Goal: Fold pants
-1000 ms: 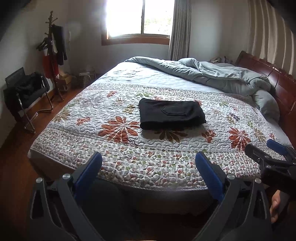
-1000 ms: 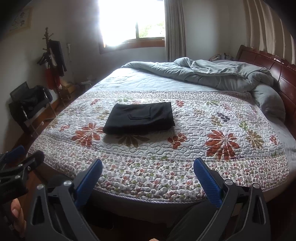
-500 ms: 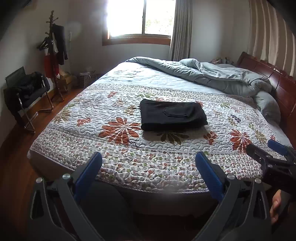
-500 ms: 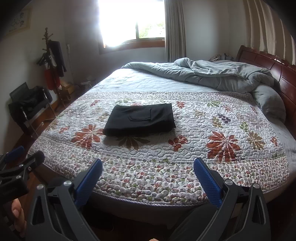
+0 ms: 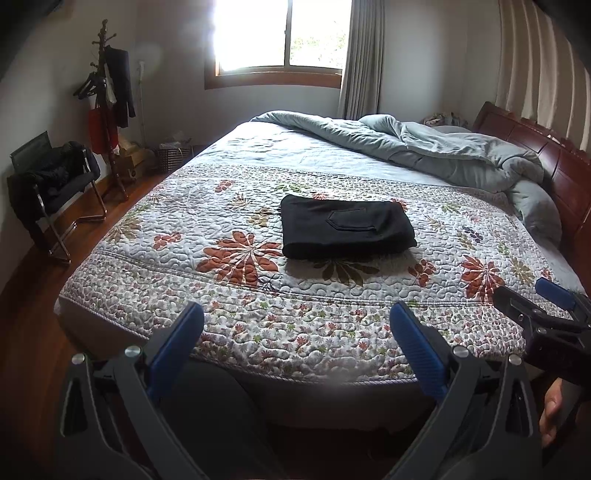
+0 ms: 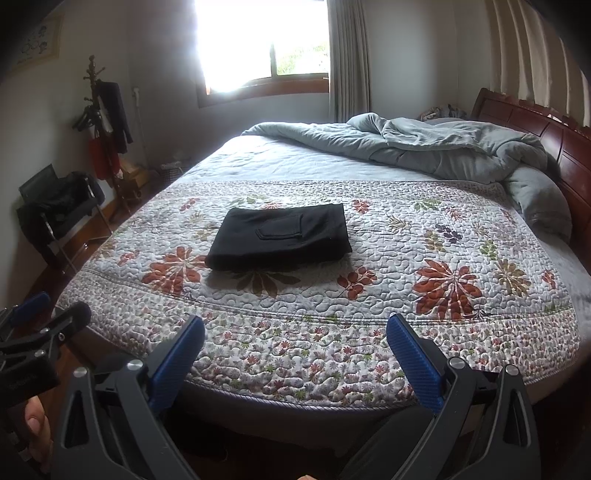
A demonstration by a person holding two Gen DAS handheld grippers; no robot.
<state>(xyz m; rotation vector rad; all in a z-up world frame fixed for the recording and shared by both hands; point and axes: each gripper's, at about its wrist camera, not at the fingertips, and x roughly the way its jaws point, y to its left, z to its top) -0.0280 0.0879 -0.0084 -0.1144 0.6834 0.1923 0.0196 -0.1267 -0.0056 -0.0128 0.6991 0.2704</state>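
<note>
Daylight from the window (image 5: 280,35) falls on a bed (image 5: 258,325) with a floral quilt, where the black pants (image 5: 345,230) lie folded in a neat rectangle near the middle, pocket up. Behind them a grey duvet (image 5: 443,155) is bunched against the wooden headboard (image 5: 554,162); a chair (image 5: 55,184) and coat rack (image 5: 107,103) stand off to the side. No writing is legible. Left gripper (image 5: 295,343) and right gripper (image 6: 295,347) hover at the bed's near edge, fingers spread wide and empty, much as a second ago.

left hand-held gripper (image 5: 295,332): drifted slightly | right hand-held gripper (image 6: 295,343): drifted slightly | pants (image 5: 345,230): marginally lower in frame
</note>
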